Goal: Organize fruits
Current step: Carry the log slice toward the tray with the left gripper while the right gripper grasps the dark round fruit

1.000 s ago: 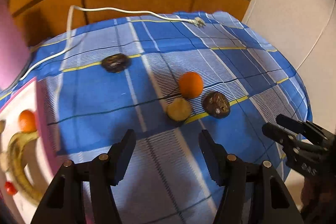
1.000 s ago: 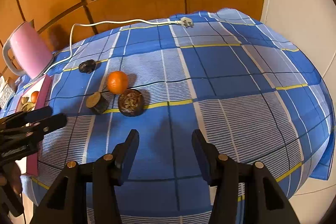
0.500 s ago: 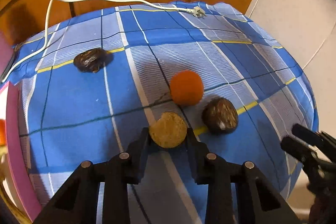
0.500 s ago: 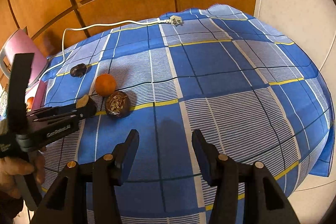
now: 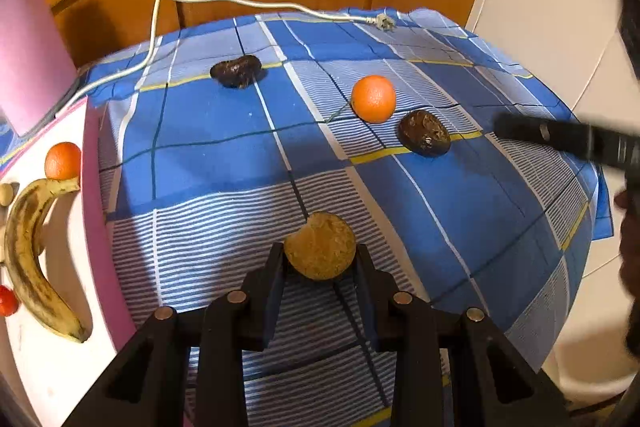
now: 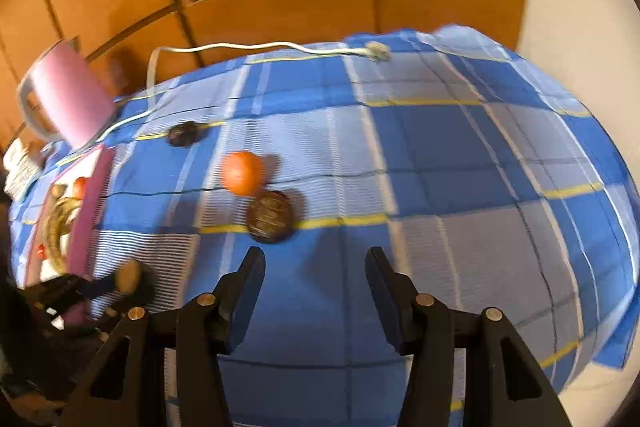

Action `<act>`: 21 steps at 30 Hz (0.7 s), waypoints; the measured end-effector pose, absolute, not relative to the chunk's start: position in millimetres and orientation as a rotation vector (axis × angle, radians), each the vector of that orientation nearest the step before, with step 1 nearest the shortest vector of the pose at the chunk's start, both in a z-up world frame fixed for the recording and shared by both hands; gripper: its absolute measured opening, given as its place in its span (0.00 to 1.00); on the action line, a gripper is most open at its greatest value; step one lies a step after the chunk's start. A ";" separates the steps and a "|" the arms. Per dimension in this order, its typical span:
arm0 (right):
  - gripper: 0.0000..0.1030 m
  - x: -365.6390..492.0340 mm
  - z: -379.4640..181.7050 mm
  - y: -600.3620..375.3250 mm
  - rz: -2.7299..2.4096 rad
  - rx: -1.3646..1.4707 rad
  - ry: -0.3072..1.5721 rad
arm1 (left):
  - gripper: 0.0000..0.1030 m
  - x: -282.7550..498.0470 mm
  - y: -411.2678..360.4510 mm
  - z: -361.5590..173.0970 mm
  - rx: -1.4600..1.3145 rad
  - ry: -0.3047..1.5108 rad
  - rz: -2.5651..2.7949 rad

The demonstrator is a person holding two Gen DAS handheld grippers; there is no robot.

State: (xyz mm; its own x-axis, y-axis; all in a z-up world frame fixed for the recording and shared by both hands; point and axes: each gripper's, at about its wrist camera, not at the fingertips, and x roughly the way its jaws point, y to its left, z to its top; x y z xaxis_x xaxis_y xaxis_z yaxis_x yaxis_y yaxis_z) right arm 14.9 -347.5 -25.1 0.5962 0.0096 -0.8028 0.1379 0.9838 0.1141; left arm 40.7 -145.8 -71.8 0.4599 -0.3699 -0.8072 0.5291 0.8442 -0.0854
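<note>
A tan fruit (image 5: 320,251) is gripped in the left gripper (image 5: 320,263); the right gripper (image 6: 315,277) is held open. Apparently three fruits remain outside the tray (image 5: 52,359).

I see a table under a blue plaid cloth (image 5: 224,131). Directly on it: an orange (image 5: 373,98), a dark wrinkled fruit (image 5: 424,133) just beside it, a second dark fruit (image 5: 236,71) further back, apart. White cord w/ plug (image 5: 384,23) along far edge. Pink-rimmed tray (image 5: 94,195) at left edge; pink kettle (image 6: 70,95) behind it.
</note>
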 end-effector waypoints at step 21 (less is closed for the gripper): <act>0.60 164.1 -18.5 -264.4 0.342 0.029 1.019 | 0.33 33.9 -138.0 -76.2 0.156 0.870 -0.583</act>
State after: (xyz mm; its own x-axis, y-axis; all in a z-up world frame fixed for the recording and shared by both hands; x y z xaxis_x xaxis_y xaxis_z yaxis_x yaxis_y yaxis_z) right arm 164.1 -264.4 -18.5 0.4760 0.2935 -0.8290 -0.2662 0.9465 0.1822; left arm 33.9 -138.0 -76.2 0.5007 -0.4181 -0.7580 0.5418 0.8343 -0.1023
